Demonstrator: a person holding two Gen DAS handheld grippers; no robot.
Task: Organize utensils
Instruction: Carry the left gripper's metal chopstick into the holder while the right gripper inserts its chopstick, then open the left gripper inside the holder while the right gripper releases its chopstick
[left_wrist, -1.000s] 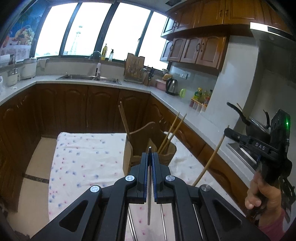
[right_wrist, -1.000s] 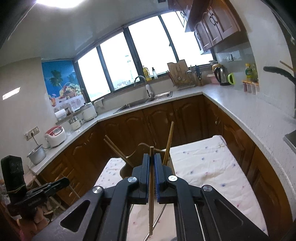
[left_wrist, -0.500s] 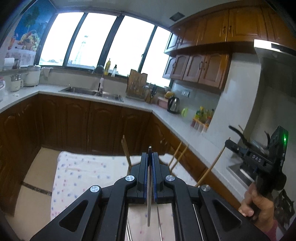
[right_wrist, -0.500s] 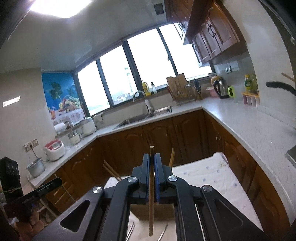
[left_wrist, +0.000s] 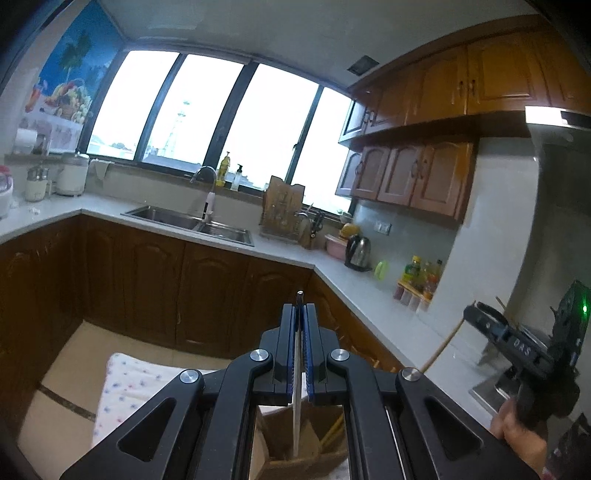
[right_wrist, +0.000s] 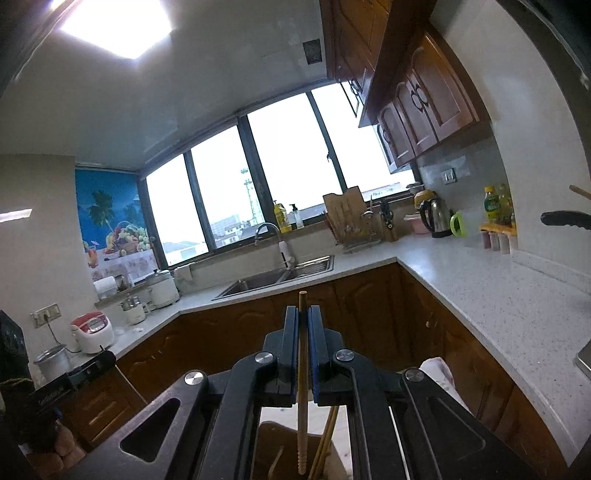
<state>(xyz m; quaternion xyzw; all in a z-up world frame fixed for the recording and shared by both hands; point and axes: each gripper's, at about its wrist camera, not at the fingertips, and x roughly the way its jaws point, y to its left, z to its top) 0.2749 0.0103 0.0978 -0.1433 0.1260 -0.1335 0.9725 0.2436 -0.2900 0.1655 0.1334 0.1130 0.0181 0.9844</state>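
My left gripper (left_wrist: 299, 308) is shut on a thin pale chopstick (left_wrist: 296, 406) that stands upright between its blue pads. The stick's lower end hangs inside the wooden utensil holder (left_wrist: 310, 445) at the bottom edge of the left wrist view. My right gripper (right_wrist: 303, 310) is shut on a wooden chopstick (right_wrist: 302, 406), also upright, with its grooved tip over the holder (right_wrist: 280, 439). Yellow chopsticks (right_wrist: 328, 435) lean inside the holder. Off to the right in the left wrist view, the right gripper (left_wrist: 476, 314) shows with its wooden chopstick (left_wrist: 443, 347).
A flowered cloth (left_wrist: 125, 391) covers the table under the holder. Dark wooden cabinets (left_wrist: 155, 288) and a pale counter (right_wrist: 498, 295) with a sink (left_wrist: 192, 221), a kettle (right_wrist: 436, 219) and bottles run around the room. A person's hand (left_wrist: 521, 439) grips the right tool.
Both views have swung upward. The holder has slid from mid-view to the bottom edge, under the fingers. Each gripper still clamps its chopstick.
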